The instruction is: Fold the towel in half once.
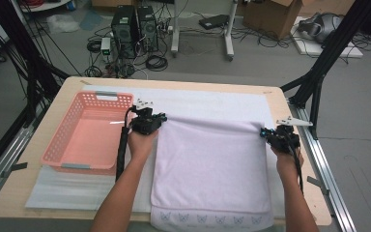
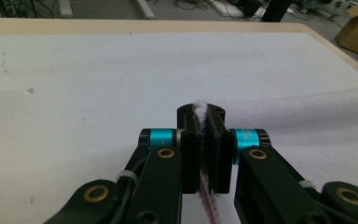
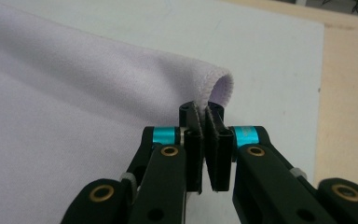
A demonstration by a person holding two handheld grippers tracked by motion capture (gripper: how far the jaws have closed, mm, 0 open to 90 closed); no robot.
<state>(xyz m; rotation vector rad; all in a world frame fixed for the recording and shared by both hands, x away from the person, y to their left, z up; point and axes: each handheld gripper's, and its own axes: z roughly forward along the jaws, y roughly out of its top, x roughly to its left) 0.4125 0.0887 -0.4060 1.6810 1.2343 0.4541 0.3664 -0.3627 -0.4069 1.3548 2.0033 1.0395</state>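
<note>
Over the table in the high view, the lilac towel (image 1: 211, 166) lies on the white mat (image 1: 77, 186) beside the pink basket (image 1: 84, 133), its far edge lifted at both corners by the left gripper (image 1: 160, 117) and right gripper (image 1: 264, 133). In the left gripper view, the jaws are pinched tight on the towel's hem (image 2: 204, 140). In the right gripper view, the jaws clamp the rolled corner (image 3: 216, 88). Soft, light, floppy cloth, I'd say: it'll sag between grips, so corners are the hold.
</note>
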